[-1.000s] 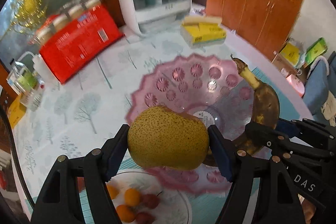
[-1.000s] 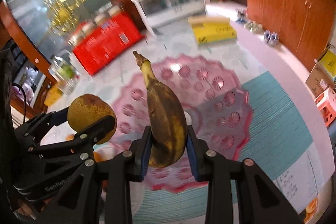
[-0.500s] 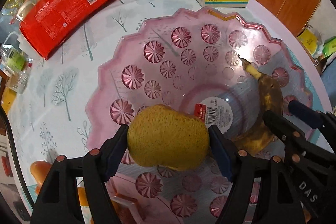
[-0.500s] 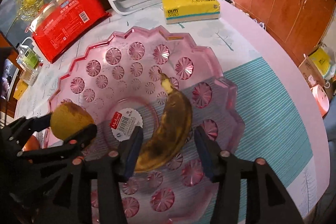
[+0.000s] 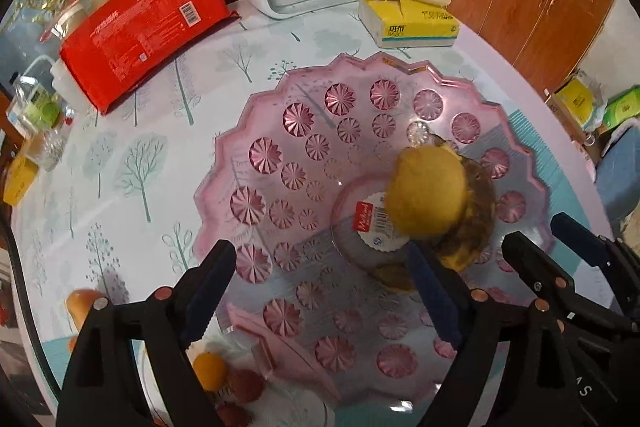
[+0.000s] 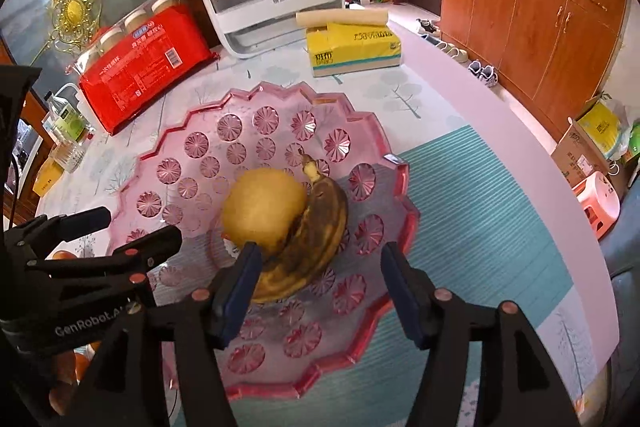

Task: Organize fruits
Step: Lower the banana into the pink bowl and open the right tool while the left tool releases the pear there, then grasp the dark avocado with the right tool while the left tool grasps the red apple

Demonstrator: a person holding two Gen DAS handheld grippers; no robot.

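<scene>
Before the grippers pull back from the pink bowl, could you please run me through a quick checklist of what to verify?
1. Pear inside the pink bowl: ok.
2. Banana in the bowl, against the pear: ok.
3. Left gripper opening, nothing between its fingers: ok.
4. Right gripper opening, pads off the banana: ok.
5. Pear settled, not rolling: cannot tell.
6. Small fruits on the white plate beside the bowl already sorted: not ok.

"GenRobot" stands on the left gripper (image 6: 120,231); "BABO" on the yellow tissue box (image 6: 354,47).
</scene>
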